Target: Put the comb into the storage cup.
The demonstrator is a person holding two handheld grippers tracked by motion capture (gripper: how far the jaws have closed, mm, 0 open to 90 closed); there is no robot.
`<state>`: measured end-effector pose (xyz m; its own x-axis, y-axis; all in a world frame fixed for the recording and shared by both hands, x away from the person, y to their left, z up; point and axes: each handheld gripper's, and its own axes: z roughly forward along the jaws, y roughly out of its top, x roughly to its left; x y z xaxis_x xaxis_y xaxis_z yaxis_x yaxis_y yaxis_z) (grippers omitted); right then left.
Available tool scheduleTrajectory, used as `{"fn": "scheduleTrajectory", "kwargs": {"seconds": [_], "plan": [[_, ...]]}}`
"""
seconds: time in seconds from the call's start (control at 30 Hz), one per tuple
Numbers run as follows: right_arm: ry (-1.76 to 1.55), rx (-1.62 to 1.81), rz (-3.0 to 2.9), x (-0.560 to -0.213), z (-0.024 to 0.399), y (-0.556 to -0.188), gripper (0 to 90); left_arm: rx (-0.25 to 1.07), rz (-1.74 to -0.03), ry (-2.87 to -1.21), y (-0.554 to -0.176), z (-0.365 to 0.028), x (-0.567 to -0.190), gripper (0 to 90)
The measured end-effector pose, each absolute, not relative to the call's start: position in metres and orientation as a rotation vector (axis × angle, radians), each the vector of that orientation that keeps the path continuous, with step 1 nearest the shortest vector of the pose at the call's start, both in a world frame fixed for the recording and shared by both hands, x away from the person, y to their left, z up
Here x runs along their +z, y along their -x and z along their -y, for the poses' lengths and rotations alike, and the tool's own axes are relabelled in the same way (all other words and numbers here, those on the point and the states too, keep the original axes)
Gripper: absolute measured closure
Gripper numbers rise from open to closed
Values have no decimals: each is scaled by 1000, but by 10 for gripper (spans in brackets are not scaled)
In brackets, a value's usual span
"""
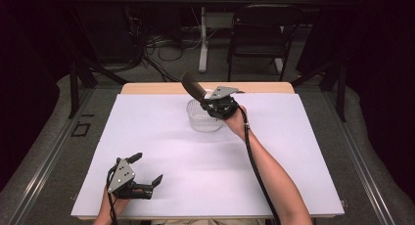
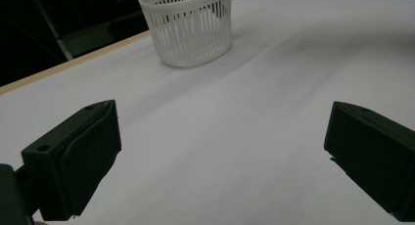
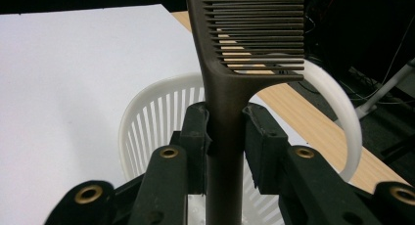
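Upper centre: your right hand-held gripper point(image 1: 208, 101) clamps the comb point(image 3: 230, 88) above the basket point(image 1: 201, 118), not yet dropped; left hand-held gripper point(image 1: 145, 170) gapes wide, empty.

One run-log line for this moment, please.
right gripper: shut on comb, above white basket | left gripper: open, nothing held, low over table

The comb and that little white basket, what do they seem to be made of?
The comb looks like moulded plastic, dark brown and matte: its evenly spaced teeth and handle are one smooth piece. The basket also seems plastic, white with a slight sheen, its wall formed of thin upright slats under a thick smooth rim. Neither can be told for sure by sight alone.
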<state>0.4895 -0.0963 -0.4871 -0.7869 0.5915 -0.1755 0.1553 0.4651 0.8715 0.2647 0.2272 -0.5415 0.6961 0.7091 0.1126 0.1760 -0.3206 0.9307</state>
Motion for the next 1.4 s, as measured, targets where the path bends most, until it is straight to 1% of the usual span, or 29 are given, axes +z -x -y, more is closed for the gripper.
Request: {"fn": "scheduleTrajectory", "kwargs": {"seconds": [0.7, 0.97, 1.07, 1.2, 1.23, 1.3, 1.37, 1.4], "plan": [[-629, 1184, -2364, -491, 92, -492, 713, 632, -697, -1858, -266, -226, -542, 7], [-643, 1180, -2384, -490, 94, -493, 691, 631, -697, -1857, -266, -227, -542, 7], [-654, 1185, -2388, -490, 96, -493, 660, 634, -695, -1858, -265, -227, -542, 7], [-669, 1204, -2391, -486, 99, -491, 596, 632, -697, -1859, -265, -226, -542, 8], [-667, 1208, -2391, -485, 99, -490, 561, 631, -694, -1859, -266, -226, -542, 8], [-670, 1212, -2393, -482, 100, -488, 523, 632, -692, -1860, -266, -227, -542, 8], [-681, 1220, -2396, -479, 101, -486, 456, 631, -692, -1860, -266, -227, -542, 8], [-687, 1217, -2400, -478, 101, -486, 452, 632, -693, -1859, -265, -227, -542, 8]]}}
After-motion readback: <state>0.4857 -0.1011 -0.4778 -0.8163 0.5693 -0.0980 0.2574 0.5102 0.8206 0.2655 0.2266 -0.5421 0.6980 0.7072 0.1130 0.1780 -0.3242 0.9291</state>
